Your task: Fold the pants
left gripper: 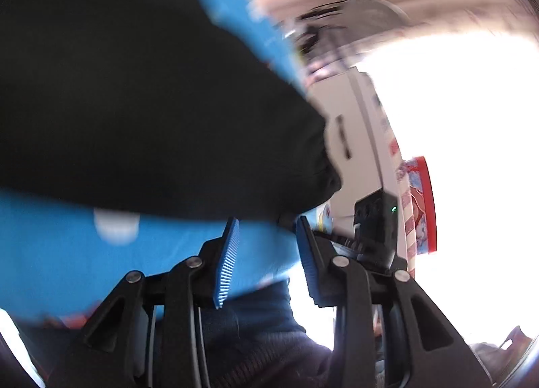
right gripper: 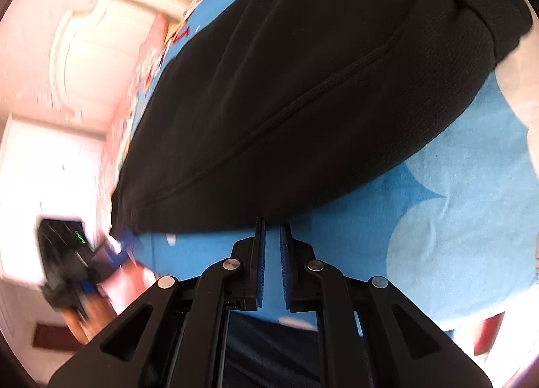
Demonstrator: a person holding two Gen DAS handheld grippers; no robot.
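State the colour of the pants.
Plain black pants, with a raised seam along them; clearest in the right wrist view, lying on a blue sheet.

The pants (right gripper: 303, 91) are matt black cloth, soft and finely knit, with a stitched seam and a ribbed waistband. The sheet (right gripper: 438, 213) beneath is matt blue printed cloth. The right hand-held gripper (right gripper: 273, 236) is smooth black plastic with metal rivets; the fingers (right gripper: 261, 253) carry ridged blue pads.
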